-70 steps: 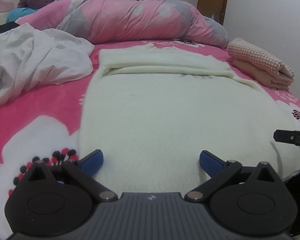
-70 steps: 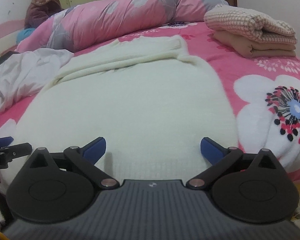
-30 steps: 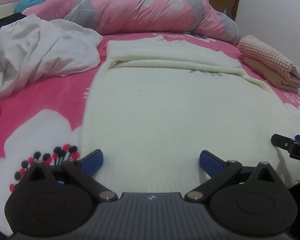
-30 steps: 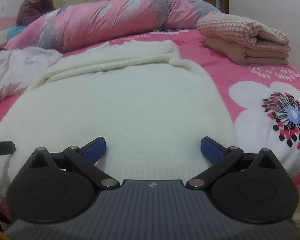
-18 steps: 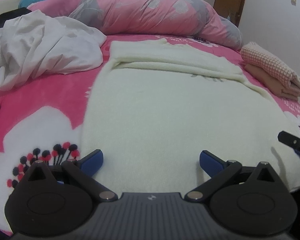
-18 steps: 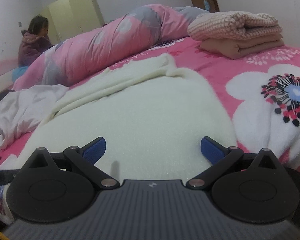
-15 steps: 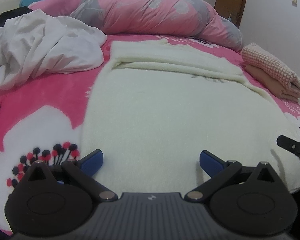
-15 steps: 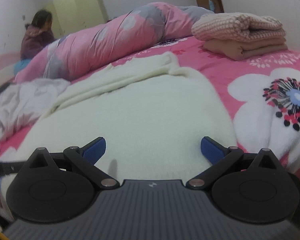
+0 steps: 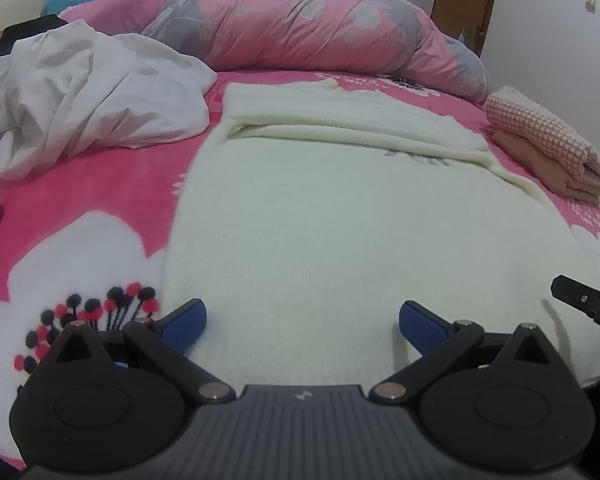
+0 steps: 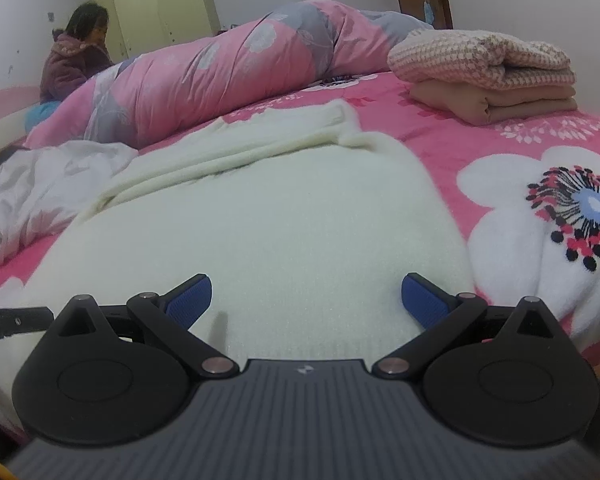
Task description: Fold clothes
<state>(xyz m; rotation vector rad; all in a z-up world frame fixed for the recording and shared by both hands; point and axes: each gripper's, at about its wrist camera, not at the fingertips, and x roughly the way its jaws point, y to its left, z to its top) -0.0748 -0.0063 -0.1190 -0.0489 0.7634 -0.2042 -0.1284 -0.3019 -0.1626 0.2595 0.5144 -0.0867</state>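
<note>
Left wrist view: the left gripper (image 9: pixel 300 318) hangs over the near edge of the cream sweater (image 9: pixel 340 220), jaws spread wide and holding nothing. The tip of the right gripper (image 9: pixel 584 304) pokes in at the right edge of that view. In the right wrist view the right gripper (image 10: pixel 306 296) is likewise wide open and empty above the sweater's near hem. The sweater lies flat on the pink flowered bed (image 10: pixel 540 216), its sleeves folded across the far end. Left of it sits a crumpled white garment (image 9: pixel 92 96). Right of it is a stack of folded clothes (image 10: pixel 488 68). A rolled pink quilt (image 9: pixel 300 28) lies behind. A person (image 10: pixel 76 60) sits at the far left.
</note>
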